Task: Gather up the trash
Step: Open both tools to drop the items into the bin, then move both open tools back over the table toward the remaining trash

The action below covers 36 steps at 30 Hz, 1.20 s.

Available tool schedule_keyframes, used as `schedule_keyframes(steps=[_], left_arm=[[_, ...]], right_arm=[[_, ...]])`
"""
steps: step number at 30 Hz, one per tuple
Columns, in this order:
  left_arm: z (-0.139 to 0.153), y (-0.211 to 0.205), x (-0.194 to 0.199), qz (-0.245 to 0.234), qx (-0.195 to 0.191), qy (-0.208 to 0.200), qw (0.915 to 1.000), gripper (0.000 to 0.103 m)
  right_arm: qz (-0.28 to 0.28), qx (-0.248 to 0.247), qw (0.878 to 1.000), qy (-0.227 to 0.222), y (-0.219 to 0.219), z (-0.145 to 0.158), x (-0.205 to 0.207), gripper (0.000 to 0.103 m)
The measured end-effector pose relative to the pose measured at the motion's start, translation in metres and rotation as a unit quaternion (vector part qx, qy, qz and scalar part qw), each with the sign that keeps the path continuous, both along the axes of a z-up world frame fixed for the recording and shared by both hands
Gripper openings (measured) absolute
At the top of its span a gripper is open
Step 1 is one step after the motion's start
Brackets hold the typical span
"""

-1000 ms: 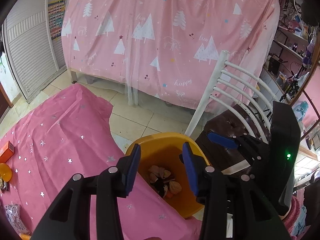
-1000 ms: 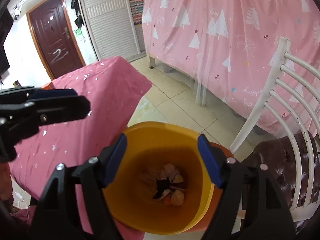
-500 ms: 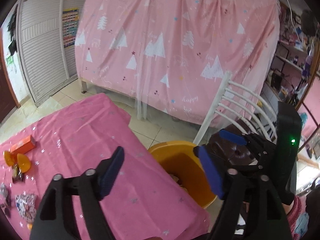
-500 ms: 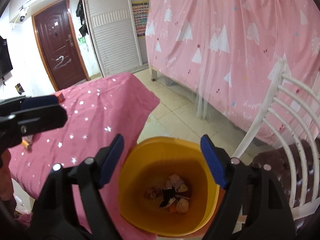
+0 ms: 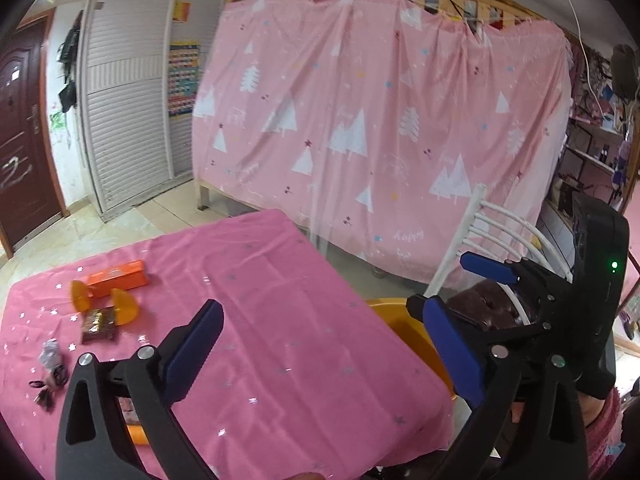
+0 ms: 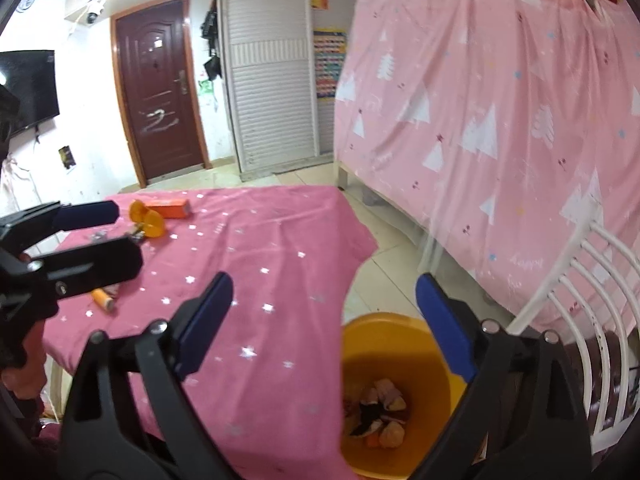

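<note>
A yellow bin [image 6: 384, 326] stands on the floor beside the table's corner, with peels and scraps [image 6: 380, 404] in its bottom. My right gripper [image 6: 324, 314] hangs above the table edge and the bin, its jaws opening with nothing between them. My left gripper [image 5: 320, 342] is over the pink tablecloth [image 5: 280, 272], jaws opening and also empty; it shows in the right wrist view as the left gripper [image 6: 96, 238]. On the far table side lie an orange box [image 5: 118, 278], orange halves [image 5: 124, 306], a brown wrapper [image 5: 98, 324] and a crumpled silver wrapper [image 5: 50, 350].
A white chair [image 6: 580, 280] with a dark cushion stands right of the bin. A pink tree-print curtain [image 5: 380, 120] hangs behind over a bed frame. An orange tube [image 6: 103, 299] lies near the table's front. Tiled floor [image 6: 384, 264] separates table and bed.
Both grippers rose and drew back from over the bin toward the table, and their jaws spread wider. The trash on the table's far side came into view.
</note>
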<state>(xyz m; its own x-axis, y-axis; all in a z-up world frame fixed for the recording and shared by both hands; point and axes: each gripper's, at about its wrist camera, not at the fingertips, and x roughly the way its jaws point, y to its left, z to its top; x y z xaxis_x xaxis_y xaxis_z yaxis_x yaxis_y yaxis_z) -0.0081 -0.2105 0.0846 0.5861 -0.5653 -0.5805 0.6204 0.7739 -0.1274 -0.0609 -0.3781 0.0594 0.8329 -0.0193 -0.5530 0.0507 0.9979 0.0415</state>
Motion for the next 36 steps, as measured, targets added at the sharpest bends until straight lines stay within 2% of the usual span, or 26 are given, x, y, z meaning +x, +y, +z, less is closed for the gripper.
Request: schedule_keyframes(steps=[12, 23, 30, 36], left_arm=[[0.009, 0.072, 0.002, 0.052, -0.026, -0.02, 0.9981, 0.095], [-0.012, 0.145, 0.024, 0.113, -0.037, 0.0, 0.9929, 0.095], [-0.017, 0.184, 0.034, 0.145, -0.031, -0.01, 0.9889, 0.095], [-0.02, 0.217, 0.044, 0.178, -0.006, -0.027, 0.9836, 0.095]], right_arm=[[0.041, -0.022, 0.999, 0.002, 0.056, 0.01, 0.013, 0.089], [0.074, -0.037, 0.996, 0.019, 0.104, 0.006, 0.034, 0.089], [0.101, -0.052, 0.993, 0.031, 0.144, 0.001, 0.05, 0.089], [0.123, -0.058, 0.99, 0.039, 0.174, -0.004, 0.066, 0.089]])
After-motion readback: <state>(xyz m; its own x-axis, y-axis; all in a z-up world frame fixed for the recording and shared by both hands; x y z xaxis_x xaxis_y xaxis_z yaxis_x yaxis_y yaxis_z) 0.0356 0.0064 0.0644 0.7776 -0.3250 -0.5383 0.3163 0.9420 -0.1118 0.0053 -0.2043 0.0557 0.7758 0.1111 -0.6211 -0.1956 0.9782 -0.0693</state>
